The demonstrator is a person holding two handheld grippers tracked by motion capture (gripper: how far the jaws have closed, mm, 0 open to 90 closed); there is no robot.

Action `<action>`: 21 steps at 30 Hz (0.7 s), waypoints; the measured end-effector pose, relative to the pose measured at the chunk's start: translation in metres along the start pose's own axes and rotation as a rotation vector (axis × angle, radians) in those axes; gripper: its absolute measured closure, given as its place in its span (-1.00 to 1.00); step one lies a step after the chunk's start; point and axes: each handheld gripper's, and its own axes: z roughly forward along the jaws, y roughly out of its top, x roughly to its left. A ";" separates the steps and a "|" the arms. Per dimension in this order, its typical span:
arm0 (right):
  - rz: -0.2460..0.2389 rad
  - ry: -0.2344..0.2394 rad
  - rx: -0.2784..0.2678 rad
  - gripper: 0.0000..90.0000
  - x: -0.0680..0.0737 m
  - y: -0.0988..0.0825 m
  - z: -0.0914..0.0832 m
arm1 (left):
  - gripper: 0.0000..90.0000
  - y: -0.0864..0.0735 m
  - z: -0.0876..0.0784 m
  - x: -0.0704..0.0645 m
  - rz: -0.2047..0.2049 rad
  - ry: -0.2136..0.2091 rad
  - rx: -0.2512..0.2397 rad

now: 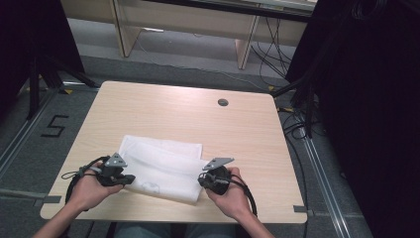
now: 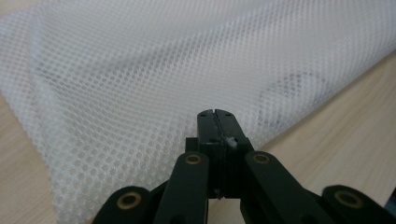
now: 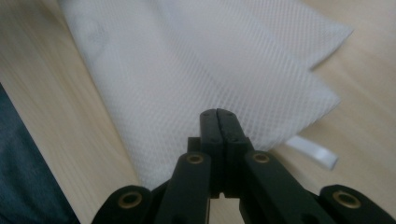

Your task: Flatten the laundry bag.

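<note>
Left hand-held gripper (image 1: 130, 178) and right hand-held gripper (image 1: 202, 179), jaws pressed together, at opposite ends of crosswise-lying white mesh cloth (image 1: 163, 166).

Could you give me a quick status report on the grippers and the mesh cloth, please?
Left gripper shut, right gripper shut, neither holding. White mesh cloth folded on table. Nothing in the way.

wooden table (image 1: 163, 106); round grommet (image 1: 223, 102) at its far right; floor mark "5" (image 1: 53, 126) to the left; cables (image 1: 297, 124) on the right; wooden furniture (image 1: 198, 25) far behind.
</note>
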 end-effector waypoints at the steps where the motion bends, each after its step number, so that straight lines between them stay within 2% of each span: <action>1: 0.005 0.009 -0.013 1.00 0.000 0.002 -0.003 | 0.99 0.000 -0.001 0.000 -0.018 0.013 -0.011; 3: -0.011 0.035 -0.023 1.00 0.000 0.003 0.001 | 0.99 -0.002 -0.002 0.003 -0.022 0.021 -0.003; 6: -0.025 0.066 0.050 1.00 0.009 0.002 0.014 | 0.99 -0.007 0.003 0.009 -0.052 0.032 0.032; 7: -0.030 0.074 0.062 1.00 0.012 0.001 0.019 | 0.99 -0.007 0.004 0.011 -0.048 0.026 0.042; 8: -0.035 0.088 0.064 1.00 0.013 0.002 0.024 | 0.99 -0.007 0.007 0.012 -0.071 0.023 0.042; 9: -0.017 0.092 0.099 1.00 0.016 0.002 0.027 | 0.99 -0.006 0.009 0.014 -0.060 0.032 0.060; 10: -0.020 0.087 0.105 1.00 0.015 0.002 0.032 | 0.99 -0.006 0.011 0.015 -0.052 0.031 0.069; 11: -0.033 0.088 0.133 1.00 0.014 0.003 0.036 | 0.99 -0.006 0.015 0.015 -0.058 0.028 0.076; 13: -0.019 0.091 0.157 1.00 0.012 0.002 0.042 | 0.99 -0.005 0.022 0.016 -0.051 0.033 0.092; 14: -0.010 0.083 0.162 1.00 0.010 0.002 0.044 | 0.99 -0.003 0.023 0.017 -0.038 0.014 0.123; 15: -0.005 0.088 0.169 1.00 0.007 0.002 0.044 | 0.99 -0.003 0.027 0.016 -0.047 0.014 0.110; 19: 0.004 0.068 0.173 1.00 -0.005 0.002 0.042 | 0.99 0.003 0.032 0.014 -0.041 -0.001 0.124; 21: 0.023 0.061 0.175 1.00 -0.012 0.001 0.041 | 0.99 0.006 0.037 0.011 -0.036 -0.010 0.107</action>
